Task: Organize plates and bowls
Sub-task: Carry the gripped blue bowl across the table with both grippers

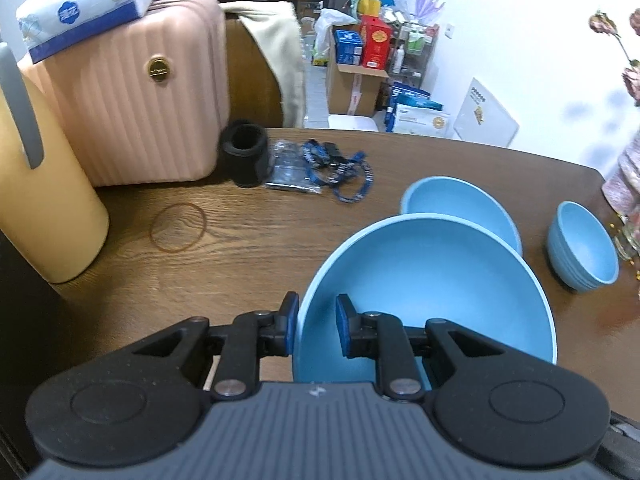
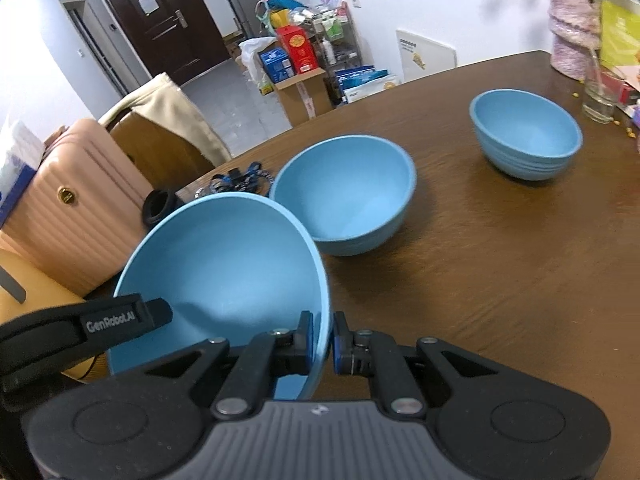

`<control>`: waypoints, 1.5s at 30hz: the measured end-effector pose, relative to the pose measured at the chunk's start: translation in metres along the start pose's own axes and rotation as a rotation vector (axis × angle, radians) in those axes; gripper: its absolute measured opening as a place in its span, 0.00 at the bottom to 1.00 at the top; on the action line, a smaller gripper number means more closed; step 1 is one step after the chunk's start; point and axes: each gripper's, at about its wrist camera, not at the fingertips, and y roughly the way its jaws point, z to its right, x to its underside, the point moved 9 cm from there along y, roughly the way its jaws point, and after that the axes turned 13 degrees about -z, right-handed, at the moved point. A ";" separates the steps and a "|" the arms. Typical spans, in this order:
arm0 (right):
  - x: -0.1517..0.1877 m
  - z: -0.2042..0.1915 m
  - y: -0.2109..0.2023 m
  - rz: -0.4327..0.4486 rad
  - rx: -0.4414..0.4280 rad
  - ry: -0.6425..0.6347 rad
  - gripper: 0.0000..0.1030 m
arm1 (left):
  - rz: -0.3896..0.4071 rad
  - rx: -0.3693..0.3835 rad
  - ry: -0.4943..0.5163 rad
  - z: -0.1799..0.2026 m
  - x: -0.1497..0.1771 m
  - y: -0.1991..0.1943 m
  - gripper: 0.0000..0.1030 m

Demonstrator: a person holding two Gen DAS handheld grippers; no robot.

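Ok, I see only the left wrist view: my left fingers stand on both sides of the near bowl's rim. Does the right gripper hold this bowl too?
Observer: Yes. The right gripper is shut on the near bowl, at the rim opposite the left gripper.
Operator: And what stands beyond the small bowl? My view cuts it off.
Observer: A clear glass, apart from the small bowl.
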 end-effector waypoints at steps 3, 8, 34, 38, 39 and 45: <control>0.001 0.017 -0.011 0.012 0.007 0.009 0.09 | 0.001 0.009 0.015 0.018 0.008 -0.005 0.20; 0.004 0.051 -0.027 0.030 0.017 0.035 0.09 | 0.002 0.022 0.049 0.053 0.023 -0.012 0.20; 0.032 0.230 -0.072 0.065 0.086 0.197 0.09 | -0.042 0.070 0.238 0.220 0.101 -0.002 0.20; 0.038 0.255 -0.072 0.062 0.096 0.228 0.09 | -0.058 0.072 0.267 0.241 0.116 0.005 0.20; 0.040 0.259 -0.072 0.060 0.099 0.235 0.09 | -0.062 0.072 0.273 0.245 0.119 0.007 0.20; 0.052 0.290 -0.066 0.043 0.110 0.278 0.09 | -0.090 0.070 0.314 0.271 0.139 0.020 0.20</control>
